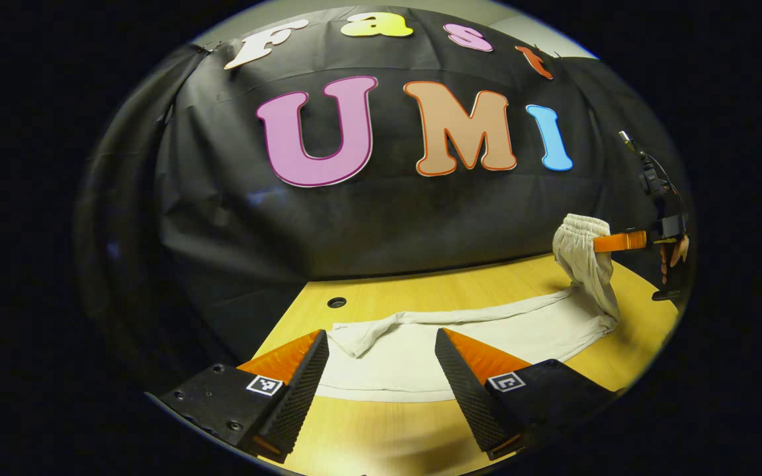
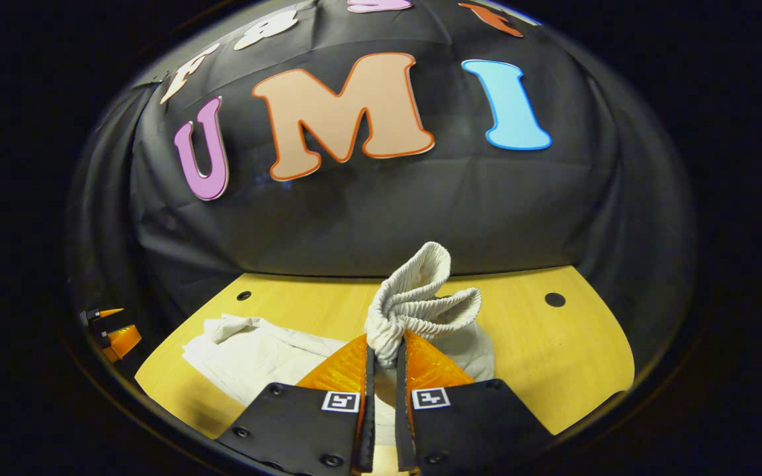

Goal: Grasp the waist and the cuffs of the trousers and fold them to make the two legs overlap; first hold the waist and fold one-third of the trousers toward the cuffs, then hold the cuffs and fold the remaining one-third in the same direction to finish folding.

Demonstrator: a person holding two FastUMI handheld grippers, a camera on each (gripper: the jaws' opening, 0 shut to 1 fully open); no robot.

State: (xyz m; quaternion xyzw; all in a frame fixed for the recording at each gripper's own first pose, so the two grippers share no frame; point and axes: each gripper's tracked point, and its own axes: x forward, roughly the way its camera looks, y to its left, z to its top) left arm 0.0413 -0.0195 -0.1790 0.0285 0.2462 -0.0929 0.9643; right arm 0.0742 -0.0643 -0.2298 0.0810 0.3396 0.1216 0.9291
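Cream trousers (image 1: 460,337) lie stretched across the wooden table (image 1: 387,430), cuffs near me at the left gripper view's bottom. My left gripper (image 1: 381,360) stands open just above the cuff end, nothing between its fingers. At the far right the ribbed waist (image 1: 579,231) hangs lifted off the table, pinched by the right gripper (image 1: 602,242). In the right gripper view the waistband (image 2: 421,297) bunches up between the closed fingers of my right gripper (image 2: 384,360), with the legs (image 2: 255,360) trailing left on the table. The left gripper (image 2: 111,330) shows small at the far left.
The booth's black cloth wall (image 1: 368,218) backs the table. Small round holes (image 1: 337,302) (image 2: 555,299) sit in the tabletop near its rear edge. Fingers of a hand (image 1: 675,254) hold the right gripper at the far right. Bare wood (image 2: 553,370) lies right of the waist.
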